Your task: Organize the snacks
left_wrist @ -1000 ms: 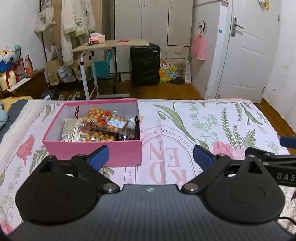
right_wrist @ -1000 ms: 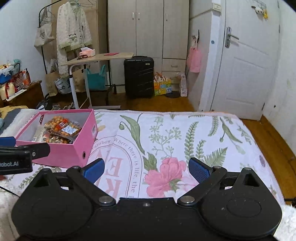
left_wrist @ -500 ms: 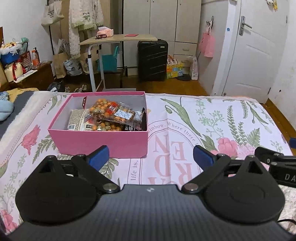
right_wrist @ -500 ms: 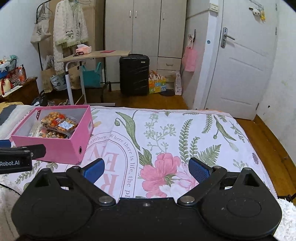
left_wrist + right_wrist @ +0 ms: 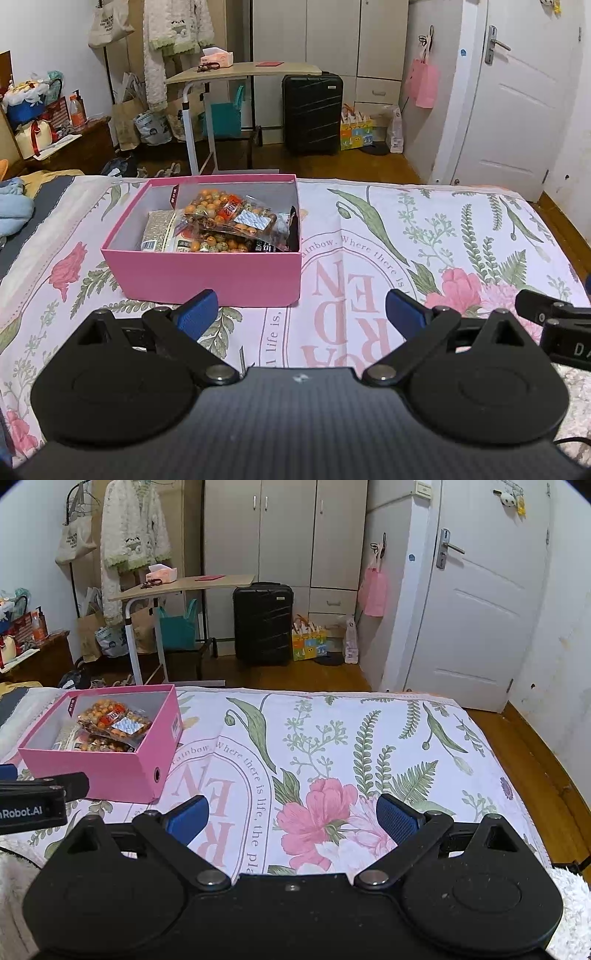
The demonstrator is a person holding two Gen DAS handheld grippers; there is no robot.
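Both hand-held grippers, left and right, gape wide (empty); snacks fill the pink box.

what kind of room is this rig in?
Most likely a bedroom in a home. The pink snack box sits on a bed with a floral sheet, and behind it stand a wardrobe, a black suitcase and a hanging cardigan.

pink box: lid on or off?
Off. The pink box sits open-topped on the bedspread, snack bags visible inside. No lid in view.
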